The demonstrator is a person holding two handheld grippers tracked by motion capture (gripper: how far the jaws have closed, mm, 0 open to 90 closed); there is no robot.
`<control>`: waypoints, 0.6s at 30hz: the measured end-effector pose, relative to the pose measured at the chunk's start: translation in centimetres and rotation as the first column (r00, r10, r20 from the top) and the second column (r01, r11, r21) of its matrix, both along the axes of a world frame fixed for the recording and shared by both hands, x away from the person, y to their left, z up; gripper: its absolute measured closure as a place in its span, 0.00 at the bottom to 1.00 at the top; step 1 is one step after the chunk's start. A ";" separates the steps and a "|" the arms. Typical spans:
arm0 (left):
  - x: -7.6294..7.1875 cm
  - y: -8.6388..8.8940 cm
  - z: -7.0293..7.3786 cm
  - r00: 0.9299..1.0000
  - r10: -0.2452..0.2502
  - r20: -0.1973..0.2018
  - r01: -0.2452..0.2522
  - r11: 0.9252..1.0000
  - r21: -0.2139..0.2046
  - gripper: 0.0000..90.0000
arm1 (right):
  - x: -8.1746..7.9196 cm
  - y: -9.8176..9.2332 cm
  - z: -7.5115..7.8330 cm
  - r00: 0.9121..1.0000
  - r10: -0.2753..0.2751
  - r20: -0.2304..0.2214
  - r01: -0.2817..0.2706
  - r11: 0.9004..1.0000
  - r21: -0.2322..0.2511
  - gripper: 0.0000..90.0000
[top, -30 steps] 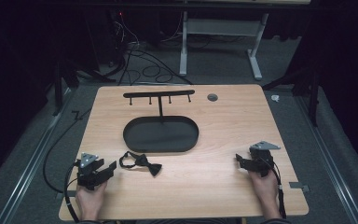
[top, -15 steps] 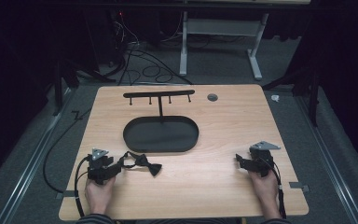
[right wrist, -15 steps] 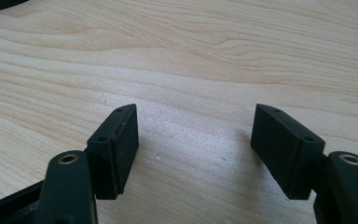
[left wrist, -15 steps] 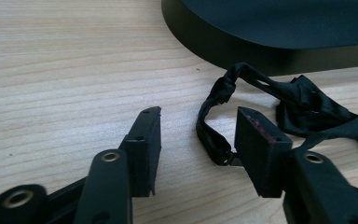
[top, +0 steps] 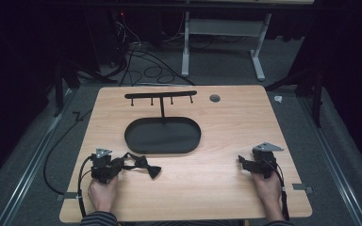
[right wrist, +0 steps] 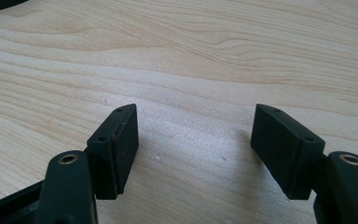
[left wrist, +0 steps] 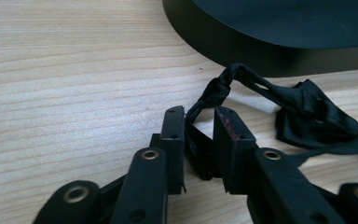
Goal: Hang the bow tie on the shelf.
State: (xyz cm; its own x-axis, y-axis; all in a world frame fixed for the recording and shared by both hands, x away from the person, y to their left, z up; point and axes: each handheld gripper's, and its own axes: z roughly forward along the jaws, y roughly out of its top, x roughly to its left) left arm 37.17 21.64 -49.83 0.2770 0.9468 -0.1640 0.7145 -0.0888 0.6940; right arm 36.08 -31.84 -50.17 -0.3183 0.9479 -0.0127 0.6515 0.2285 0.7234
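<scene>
Black fabric, a bow tie [top: 143, 165], lies on the wooden desk [top: 207, 188] just in front of the dark oval tray [top: 162, 136], toward its left end. Compared with a second ago, the left gripper [left wrist: 199, 135] has slid in to the tie's strap and its jaws have just been closing; the loop now sits between them, nearly pinched, so I'd judge a lift is near. Well to the tray's right, the right gripper [right wrist: 193, 140] rests with jaws wide apart, holding nothing. No readable labels anywhere.
</scene>
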 end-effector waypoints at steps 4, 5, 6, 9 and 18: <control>0.1 0.2 0.0 1.000 0.012 -0.003 -0.013 1.000 -0.011 0.86 | 0.0 0.0 0.0 1.000 0.000 0.000 0.000 1.000 0.000 0.37; 0.2 0.2 0.0 1.000 0.015 -0.006 -0.015 1.000 -0.012 0.87 | 0.0 0.0 0.0 1.000 0.000 0.000 0.000 1.000 0.000 0.37; 0.2 0.2 0.0 1.000 0.018 -0.005 -0.018 1.000 -0.010 0.87 | 0.0 0.0 0.0 1.000 0.000 0.000 0.000 1.000 0.000 0.37; 0.3 0.1 0.1 1.000 0.018 -0.009 -0.018 1.000 0.016 0.91 | 0.0 0.0 0.0 1.000 0.000 0.000 0.000 1.000 0.000 0.37; 0.6 0.0 0.3 1.000 0.010 -0.006 -0.010 0.999 0.048 0.96 | 0.0 0.0 0.0 1.000 0.001 0.000 -0.001 1.000 0.001 0.37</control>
State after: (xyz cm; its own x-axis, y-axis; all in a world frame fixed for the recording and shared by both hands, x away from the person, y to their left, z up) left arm 37.72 21.60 -49.55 0.2665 0.9563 -0.1203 0.7200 -0.1146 0.6844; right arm 36.08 -31.85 -50.17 -0.3190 0.9477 -0.0114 0.6516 0.2281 0.7235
